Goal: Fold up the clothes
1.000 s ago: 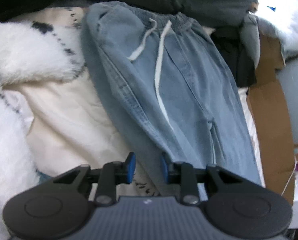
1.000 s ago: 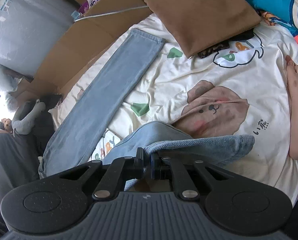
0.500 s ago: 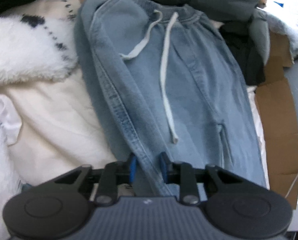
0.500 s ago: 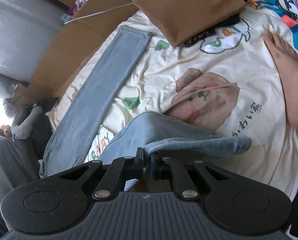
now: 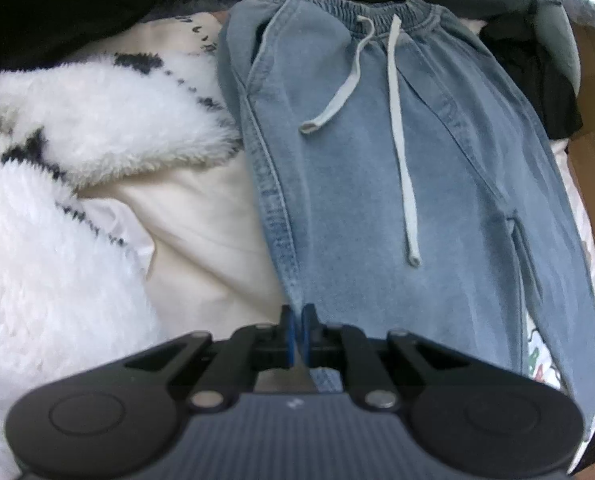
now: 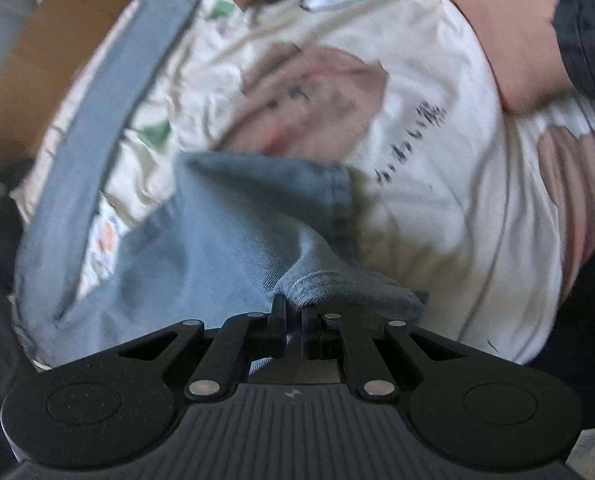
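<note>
The pale blue denim trousers with an elastic waistband point(image 5: 397, 168) lie flat ahead of the left gripper point(image 5: 297, 332), waist at the far end, two white drawstring cords point(image 5: 401, 136) trailing down the front towards the tool. The left side seam runs straight into the gripper, whose blue-padded jaws are pinched together on that edge of the denim. In the right wrist view, which is blurred, the right gripper point(image 6: 293, 320) is clamped on a bunched fold of the same trousers near a leg hem, while the other leg stretches away to the upper left.

A second ago the left jaws stood apart just short of the seam; now they have closed on it. The right gripper has kept its hold and sunk nearer the cream cartoon-print bedsheet point(image 6: 437, 184).

Left of the left gripper lie a fluffy white fleece with black marks point(image 5: 77, 152) and bare cream cloth; brown cardboard point(image 5: 593, 168) borders the far right. Ahead and right of the right gripper a person's bare foot point(image 6: 509, 40) rests on the sheet.
</note>
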`<state>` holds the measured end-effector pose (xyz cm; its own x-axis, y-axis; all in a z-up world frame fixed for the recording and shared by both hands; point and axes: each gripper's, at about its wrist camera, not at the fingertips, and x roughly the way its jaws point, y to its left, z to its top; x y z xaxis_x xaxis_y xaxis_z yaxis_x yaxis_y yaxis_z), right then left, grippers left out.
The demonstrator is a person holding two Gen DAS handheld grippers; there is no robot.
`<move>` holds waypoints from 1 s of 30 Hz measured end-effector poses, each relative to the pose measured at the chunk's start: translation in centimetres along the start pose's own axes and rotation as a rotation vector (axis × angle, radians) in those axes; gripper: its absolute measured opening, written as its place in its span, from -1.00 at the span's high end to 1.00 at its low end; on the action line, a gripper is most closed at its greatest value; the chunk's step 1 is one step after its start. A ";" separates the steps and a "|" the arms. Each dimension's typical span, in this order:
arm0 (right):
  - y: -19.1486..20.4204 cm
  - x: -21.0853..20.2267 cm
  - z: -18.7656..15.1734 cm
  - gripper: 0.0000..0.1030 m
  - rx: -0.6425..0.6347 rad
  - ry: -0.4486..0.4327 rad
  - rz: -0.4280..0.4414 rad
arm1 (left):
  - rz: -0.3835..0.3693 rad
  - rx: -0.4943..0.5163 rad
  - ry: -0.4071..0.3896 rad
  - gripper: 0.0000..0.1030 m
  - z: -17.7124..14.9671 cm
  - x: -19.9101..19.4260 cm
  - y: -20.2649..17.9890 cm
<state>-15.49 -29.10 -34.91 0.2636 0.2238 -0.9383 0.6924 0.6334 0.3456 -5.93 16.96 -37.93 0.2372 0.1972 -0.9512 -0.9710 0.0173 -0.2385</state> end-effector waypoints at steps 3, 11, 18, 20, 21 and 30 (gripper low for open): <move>-0.8 1.3 -0.9 0.86 -0.004 0.052 -0.040 | 0.040 0.031 0.011 0.91 0.1 1.3 -0.1; -3.3 0.2 -0.4 0.38 0.118 -0.002 -0.053 | 0.094 0.078 0.031 0.90 0.4 2.7 -0.9; -5.6 -1.1 2.4 0.11 0.223 -0.135 -0.023 | 0.126 0.093 0.027 0.90 0.5 2.4 -1.7; -5.5 0.2 3.0 0.10 0.211 -0.127 -0.002 | 0.136 0.109 0.026 0.87 0.5 2.2 -2.0; -5.4 1.2 3.3 0.10 0.201 -0.121 0.009 | 0.142 0.115 0.027 0.83 0.6 2.0 -2.1; -2.9 7.5 6.1 0.05 0.026 -0.108 0.029 | 0.154 0.155 0.069 0.62 1.1 -1.1 -3.4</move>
<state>-11.41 -33.73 -42.88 0.3534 0.1600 -0.9217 0.7004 0.6078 0.3741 -2.96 17.80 -35.89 0.0821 0.1418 -0.9865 -0.9877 0.1437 -0.0615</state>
